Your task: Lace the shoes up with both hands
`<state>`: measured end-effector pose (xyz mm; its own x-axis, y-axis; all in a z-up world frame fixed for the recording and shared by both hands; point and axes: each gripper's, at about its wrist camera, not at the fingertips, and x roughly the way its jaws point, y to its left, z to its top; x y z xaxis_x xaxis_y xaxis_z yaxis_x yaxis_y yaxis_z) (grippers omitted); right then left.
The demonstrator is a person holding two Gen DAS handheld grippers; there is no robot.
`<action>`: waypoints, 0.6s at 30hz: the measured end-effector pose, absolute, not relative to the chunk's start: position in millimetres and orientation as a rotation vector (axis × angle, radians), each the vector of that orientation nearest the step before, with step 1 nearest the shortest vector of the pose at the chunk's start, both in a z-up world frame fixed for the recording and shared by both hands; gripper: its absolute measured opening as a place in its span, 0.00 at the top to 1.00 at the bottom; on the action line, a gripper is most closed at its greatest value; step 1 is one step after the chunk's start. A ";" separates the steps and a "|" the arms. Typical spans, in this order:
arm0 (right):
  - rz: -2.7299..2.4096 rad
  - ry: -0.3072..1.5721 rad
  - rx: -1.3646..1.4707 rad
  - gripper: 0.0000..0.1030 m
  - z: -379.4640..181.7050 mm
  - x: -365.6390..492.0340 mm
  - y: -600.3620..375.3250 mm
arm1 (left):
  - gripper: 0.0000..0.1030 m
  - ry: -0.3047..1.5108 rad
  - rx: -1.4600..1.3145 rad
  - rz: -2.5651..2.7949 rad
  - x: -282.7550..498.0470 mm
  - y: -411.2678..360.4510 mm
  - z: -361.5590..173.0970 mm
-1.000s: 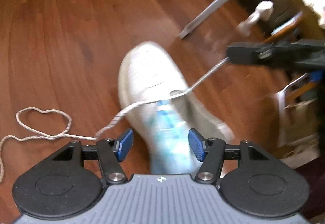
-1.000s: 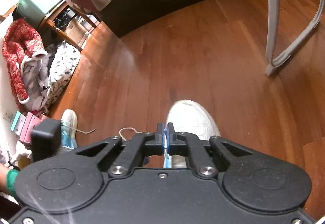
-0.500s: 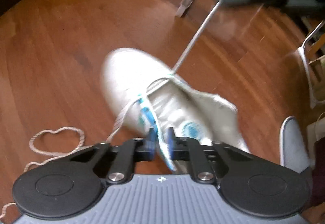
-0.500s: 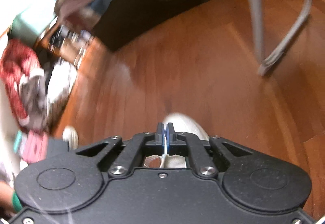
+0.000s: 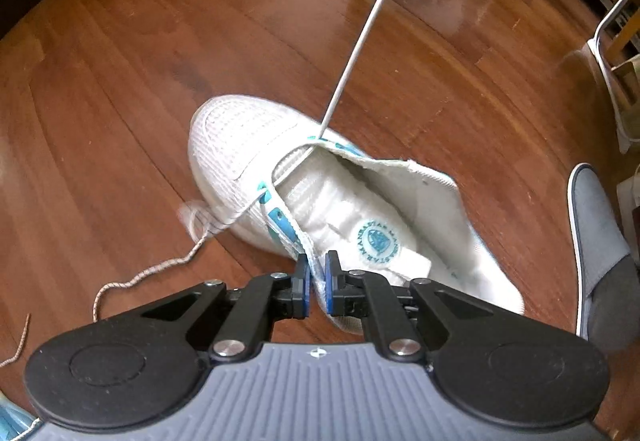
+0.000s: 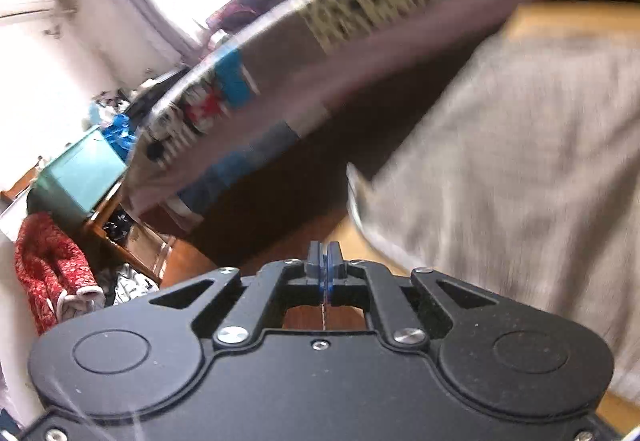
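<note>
White mesh with teal eyelet tabs: the low-top sneaker [image 5: 344, 201] lies on the reddish wooden floor [image 5: 120, 81], toe away from the left camera. The left gripper [image 5: 316, 281] has its blue-padded fingers [image 5: 303, 287] pinched narrow on the near eyelet flap of the shoe, holding it down. A speckled white shoelace [image 5: 360, 37] crosses only the lowest pair of eyelets; one side runs taut up and out of the top of the left view, the other trails loose in curls on the floor at the left. The right gripper [image 6: 324, 269] is raised, facing a patterned bedspread [image 6: 280, 61], its fingers pressed together on a thin strand that shows just behind them, most likely that taut lace. Judging by the bare eyelets higher up, lacing has barely begun: every crossing above the first row and the final tightening are left. A grey slipper [image 5: 600, 249] lies beside the sneaker.
</note>
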<state>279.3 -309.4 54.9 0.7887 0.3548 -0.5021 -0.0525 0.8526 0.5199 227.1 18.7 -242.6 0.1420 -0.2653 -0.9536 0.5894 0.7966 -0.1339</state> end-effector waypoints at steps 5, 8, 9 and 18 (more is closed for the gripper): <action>0.340 0.568 0.409 1.00 111.4 270.8 -298.0 | 0.88 1.251 0.298 -0.712 221.2 17.2 -237.6; 0.365 0.540 0.450 1.00 105.6 270.8 -293.8 | 0.44 1.271 0.162 -0.774 223.0 48.1 -211.0; 0.369 0.543 0.488 1.00 99.2 274.4 -291.0 | 0.43 1.260 0.108 -0.733 225.9 69.1 -199.0; 0.454 0.593 0.491 1.00 88.4 299.3 -261.4 | 0.43 1.253 -0.502 -0.006 227.4 363.9 -161.3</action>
